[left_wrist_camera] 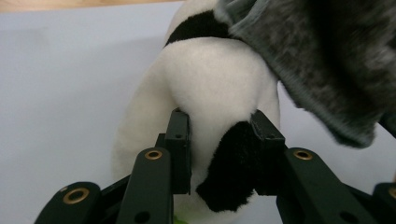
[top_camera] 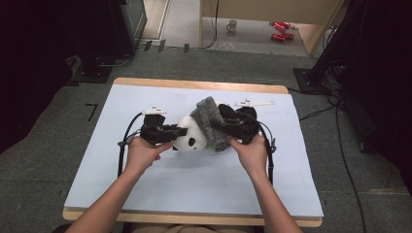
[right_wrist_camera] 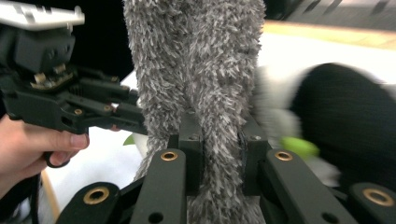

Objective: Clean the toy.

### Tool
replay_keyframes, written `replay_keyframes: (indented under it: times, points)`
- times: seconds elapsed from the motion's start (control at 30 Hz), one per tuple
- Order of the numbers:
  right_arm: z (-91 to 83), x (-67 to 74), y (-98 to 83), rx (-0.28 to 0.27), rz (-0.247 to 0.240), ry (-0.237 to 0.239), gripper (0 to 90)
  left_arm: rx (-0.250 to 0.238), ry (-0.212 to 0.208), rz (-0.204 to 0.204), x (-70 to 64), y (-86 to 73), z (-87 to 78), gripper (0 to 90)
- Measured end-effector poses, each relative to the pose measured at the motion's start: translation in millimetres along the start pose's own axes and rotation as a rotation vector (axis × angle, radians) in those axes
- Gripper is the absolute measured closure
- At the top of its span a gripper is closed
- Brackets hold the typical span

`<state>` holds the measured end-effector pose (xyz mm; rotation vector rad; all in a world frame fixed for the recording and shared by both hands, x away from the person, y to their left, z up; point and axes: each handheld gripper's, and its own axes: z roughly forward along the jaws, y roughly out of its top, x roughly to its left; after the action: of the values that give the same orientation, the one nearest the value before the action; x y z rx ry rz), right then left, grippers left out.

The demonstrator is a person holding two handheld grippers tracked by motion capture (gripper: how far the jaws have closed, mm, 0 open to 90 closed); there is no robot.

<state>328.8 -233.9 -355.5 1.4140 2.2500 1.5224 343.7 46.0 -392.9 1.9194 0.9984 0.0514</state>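
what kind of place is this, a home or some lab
Probably a lab or recording room: a table under a pale blue sheet, cables across grey carpet, and black equipment stands around it.

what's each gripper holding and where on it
Left gripper pinches the panda plush at its head, by a black patch. Right gripper clamps a fold of the grey fuzzy cloth.

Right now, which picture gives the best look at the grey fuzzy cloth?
The right gripper view: the cloth stands close up between shut jaws, its fuzzy pile clear. The high view shows it small, draped over the panda. The left gripper view catches just one blurred edge, top right.
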Motion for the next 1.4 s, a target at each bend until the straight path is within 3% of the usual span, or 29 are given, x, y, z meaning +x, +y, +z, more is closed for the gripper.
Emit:
replay_keyframes:
  times: [0.1,0.17,0.23,0.33,0.53,0.7,0.83,0.97,1.07,1.13,1.23,1.4]
  points:
    - [15.6,7.0,-6.8,0.062,-0.018,0.009,76.7,-0.004,-0.001,-0.022,-3.7,-9.9,0.7,65.5]
    - [25.2,7.4,-12.6,0.099,-0.028,-0.004,76.7,0.018,0.011,-0.012,-2.0,-15.6,3.9,64.6]
    - [32.1,4.6,-17.9,0.120,-0.022,-0.006,76.7,0.007,0.005,-0.007,1.2,-20.6,4.2,63.8]
    - [36.2,-1.4,-22.6,0.118,-0.006,0.000,77.0,0.001,0.004,0.024,1.2,-22.1,4.3,61.4]
    - [36.6,-2.9,-25.2,0.126,-0.038,-0.038,77.7,0.011,-0.036,0.086,7.2,-18.9,-1.4,47.3]
    - [36.3,-4.4,-25.4,0.126,-0.046,-0.038,77.7,-0.021,-0.074,0.137,18.7,-14.5,-15.4,45.8]
    - [35.3,-6.3,-25.2,0.129,-0.047,-0.036,77.7,-0.032,-0.088,0.119,30.4,-13.0,-22.5,42.9]
    - [35.0,-6.8,-25.0,0.132,-0.049,-0.036,77.7,-0.037,-0.083,0.132,39.0,-12.7,-25.8,41.5]
    - [32.7,-8.9,-24.5,0.134,-0.044,-0.043,77.7,-0.042,-0.083,0.108,49.4,-11.2,-29.9,41.7]
    - [31.7,-9.9,-24.5,0.135,-0.040,-0.042,77.7,-0.028,-0.090,0.106,53.5,-12.0,-26.1,41.7]
    - [33.2,-7.7,-24.5,0.135,-0.043,-0.043,77.7,0.014,-0.128,0.116,53.0,-13.6,-9.8,40.6]
    - [32.0,-7.9,-24.7,0.137,-0.039,-0.050,77.6,0.045,-0.194,0.097,52.3,-12.1,9.6,38.2]
